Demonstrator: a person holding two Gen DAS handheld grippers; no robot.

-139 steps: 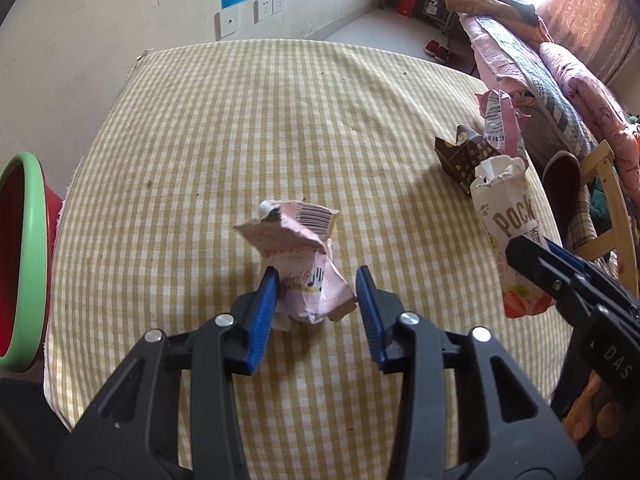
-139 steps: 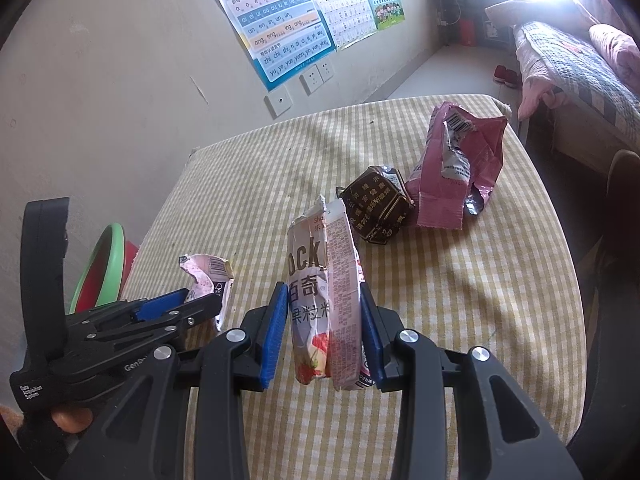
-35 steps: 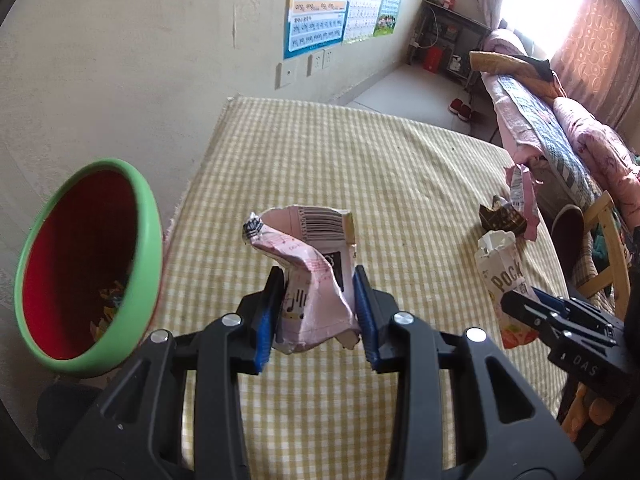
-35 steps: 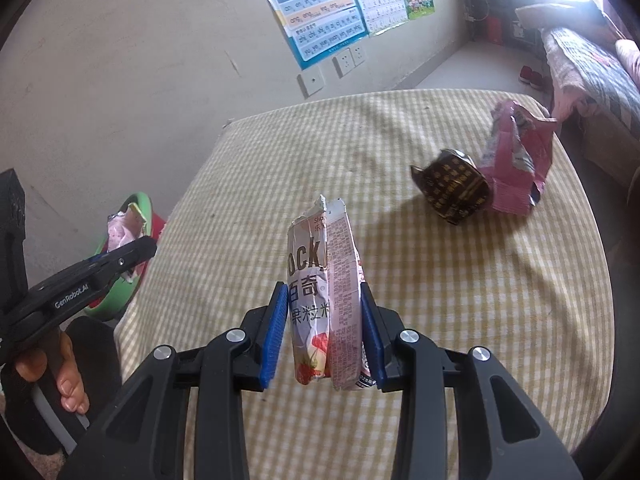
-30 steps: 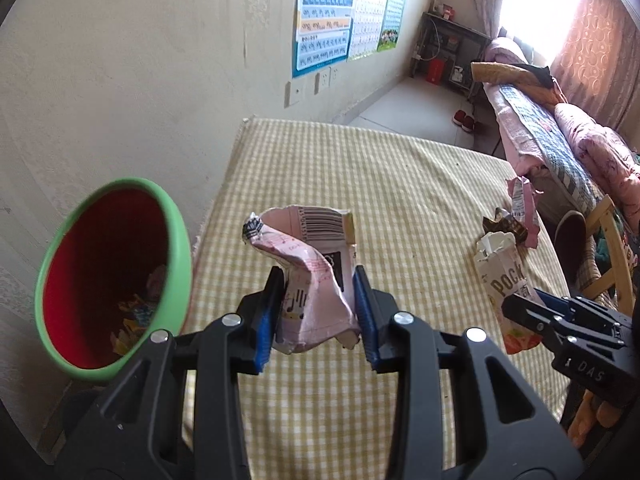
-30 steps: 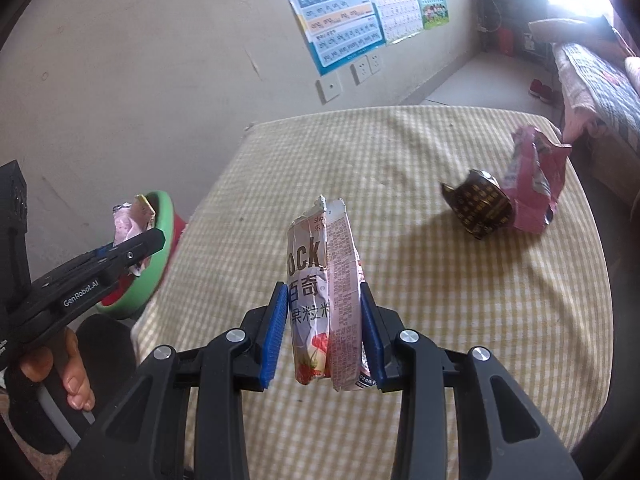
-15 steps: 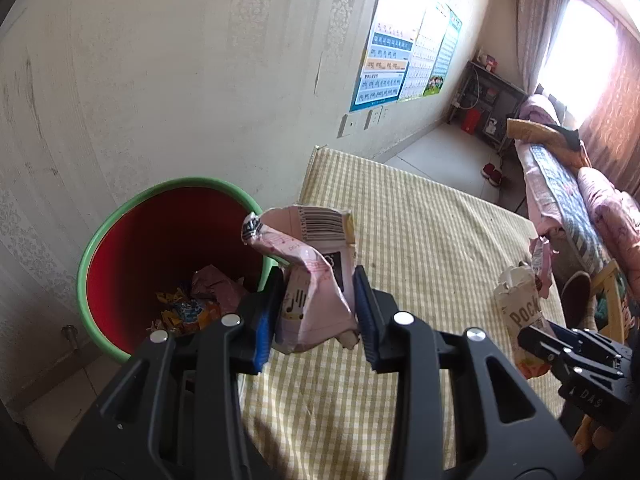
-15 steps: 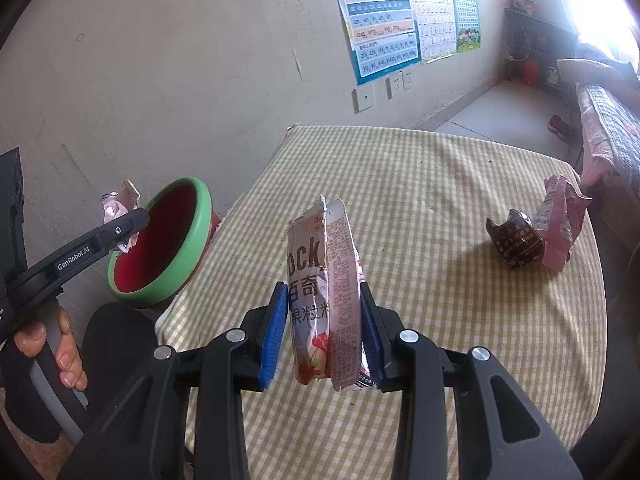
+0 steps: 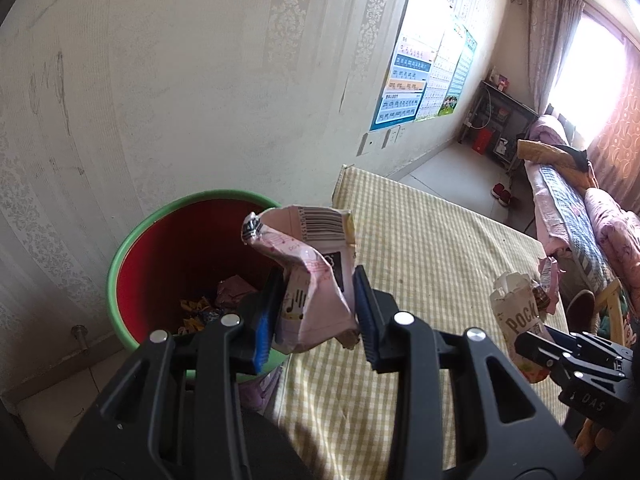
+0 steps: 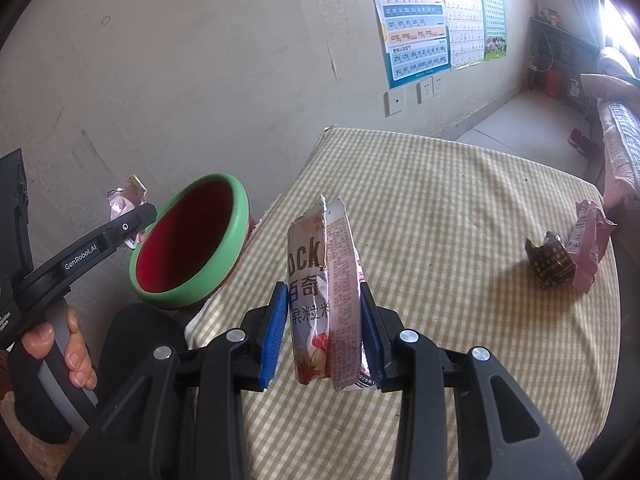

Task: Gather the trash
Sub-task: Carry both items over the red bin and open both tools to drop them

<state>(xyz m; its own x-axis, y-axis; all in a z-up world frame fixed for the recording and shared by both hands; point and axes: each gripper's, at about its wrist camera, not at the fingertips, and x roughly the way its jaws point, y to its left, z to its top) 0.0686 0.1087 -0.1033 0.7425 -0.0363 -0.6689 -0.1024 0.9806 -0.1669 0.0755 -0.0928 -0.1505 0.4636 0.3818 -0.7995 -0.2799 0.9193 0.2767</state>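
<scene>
Yellow-checked tablecloth (image 10: 460, 208) beside wall. L gripper (image 9: 316, 312) clamps crumpled pink barcode wrapper (image 9: 308, 276) above green-rimmed red bin (image 9: 168, 264). R gripper (image 10: 324, 328) clamps pink Pocky box (image 10: 324, 300) over cloth, near bin.

Black plastic claw (image 9: 316, 316) — blue ribbed pads (image 10: 276, 334), silver screws, perhaps grey handle.

- I see a pale patterned wall (image 9: 168, 80) on the left, charts (image 10: 416, 20) pinned to it.
- Far right, a sunlit curtained window (image 9: 588, 60) and a bed (image 9: 568, 208).
- Pale floor (image 10: 516, 124) beyond.
</scene>
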